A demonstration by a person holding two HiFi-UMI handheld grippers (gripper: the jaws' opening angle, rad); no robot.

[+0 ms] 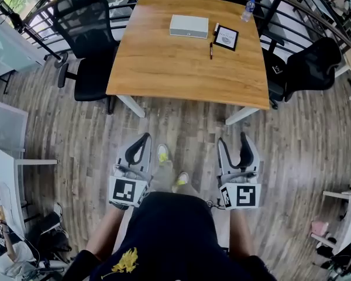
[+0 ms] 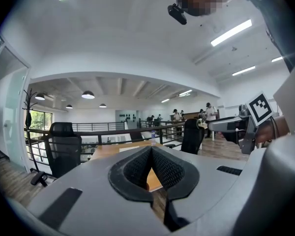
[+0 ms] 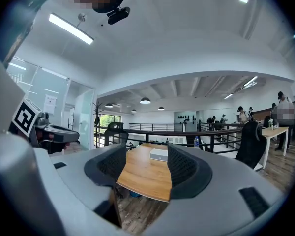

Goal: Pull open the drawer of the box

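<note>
A light-brown wooden table [image 1: 181, 69] stands at 12 o'clock from the person, and the low white rectangular box [image 1: 189, 26] rests on its far half, well apart from both grippers. Its drawer cannot be made out from here. One black-framed card [image 1: 226, 37] lies just beside the box at its 3 o'clock. One dark slim pen [image 1: 210, 50] lies at the box's 5 o'clock, and one clear plastic water bottle [image 1: 248, 9] stands at the table's 1 o'clock corner. Two black mesh office chairs flank the table, one at its 9 o'clock [image 1: 85, 40] and one at its 3 o'clock [image 1: 307, 69], with a black metal railing [image 3: 143, 132] curving behind. Between the grippers and the box lie a stretch of grey-brown plank floor [image 1: 187, 127] and the table's near half. The person's two yellow-green shoes [image 1: 162, 153] stand on that floor between the grippers. The left gripper [image 1: 146, 137] has its ribbed black pads [image 2: 167, 168] meeting at the tips, with nothing clamped between them. The right gripper [image 1: 233, 138] holds its pads [image 3: 183, 167] wide apart. It grips nothing, and its own view shows the tabletop and the box through the gap. Neither of the two grippers touches the table or anything on it.
</note>
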